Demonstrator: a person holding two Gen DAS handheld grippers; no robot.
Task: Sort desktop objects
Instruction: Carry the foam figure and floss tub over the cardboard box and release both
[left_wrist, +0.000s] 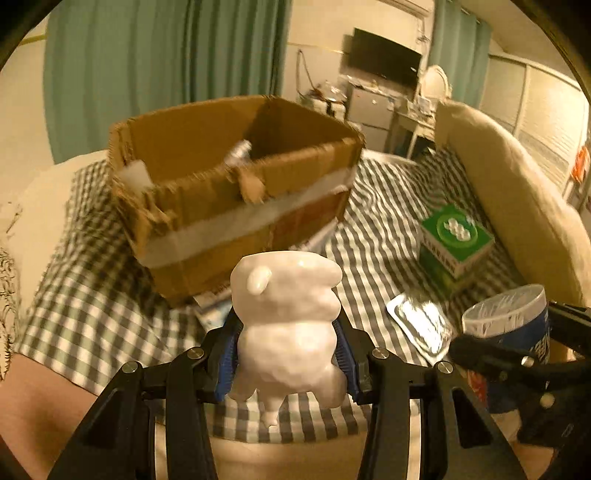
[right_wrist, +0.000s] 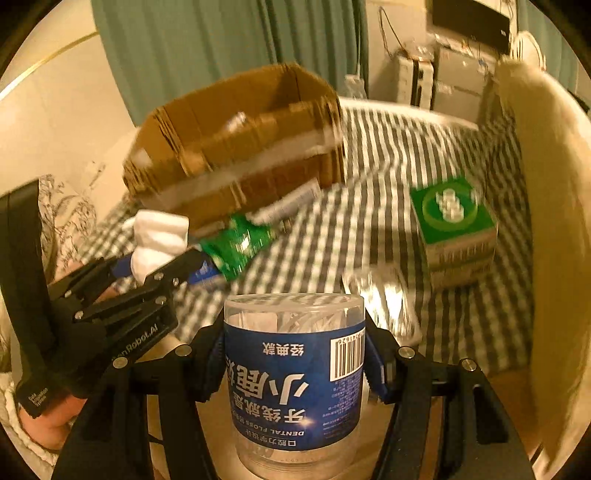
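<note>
- Two grippers up over a checked cloth, each with something between its blue pads.
- Left gripper: partly open, pressed on both sides of a white lumpy figurine, held upright clear of the cloth; seen too from the right wrist view as the left gripper with the figurine poking out above its black fingers.
- Right gripper: about half open, clamped on a clear round tub of dental floss with a blue label, printed text upside down; the tub also at the right edge of the left wrist view.
- Behind both, an open cardboard box on the cloth, white tape across its front, a small pale item inside, too blurred to tell what.
- Against the box's front foot, a green packet and a flat white pack.
- To the right, a green and white carton standing on the cloth.
- Just before the carton, a silver blister pack lying flat.
- Along the right side, a beige cushion.
</note>
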